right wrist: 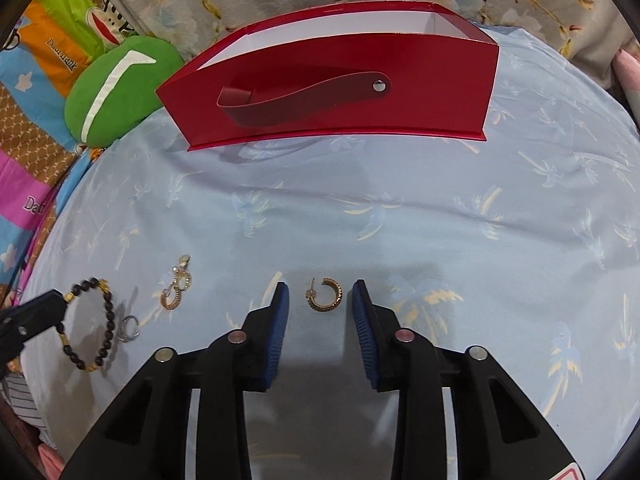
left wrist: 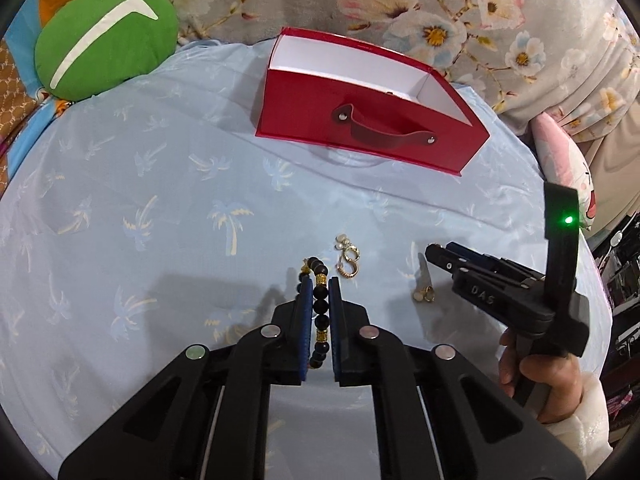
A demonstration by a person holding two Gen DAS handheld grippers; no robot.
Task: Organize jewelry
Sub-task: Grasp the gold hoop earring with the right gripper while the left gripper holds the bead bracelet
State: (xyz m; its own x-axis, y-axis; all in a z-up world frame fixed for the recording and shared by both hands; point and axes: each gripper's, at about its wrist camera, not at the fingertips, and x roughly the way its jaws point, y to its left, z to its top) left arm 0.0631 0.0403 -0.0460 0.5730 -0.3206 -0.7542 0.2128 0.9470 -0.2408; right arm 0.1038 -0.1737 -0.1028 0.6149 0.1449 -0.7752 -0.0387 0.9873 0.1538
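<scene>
Jewelry is spread on a pale blue cloth (left wrist: 160,168) printed with palm trees, on the near side of a red box (left wrist: 360,120) whose white interior is open at the top and whose front carries a dark red strap handle (right wrist: 304,94).

Left gripper (left wrist: 320,284): blue pads are clamped on a bracelet of black and gold beads (left wrist: 320,312), which is pinched between the jaws, its loop seen hanging free in the right wrist view (right wrist: 100,320).

Right gripper (right wrist: 320,286): jaws are held apart, with a gold hoop earring (right wrist: 325,295) lying on the cloth between the pads; neither pad is seen touching it. The hand (left wrist: 548,376) carrying this gripper is seen at the right edge of the left wrist view, in a white sleeve.

A cluster of gold earrings with pearl pieces (right wrist: 176,284) is noted on the cloth between the bracelet and the hoop. A small silver ring (right wrist: 129,330) lies just right of the bracelet loop.

At far left, a green cushion with a white stripe (left wrist: 104,40) rests at the cloth's edge. Floral fabric (left wrist: 460,12) is seen beyond the box.
</scene>
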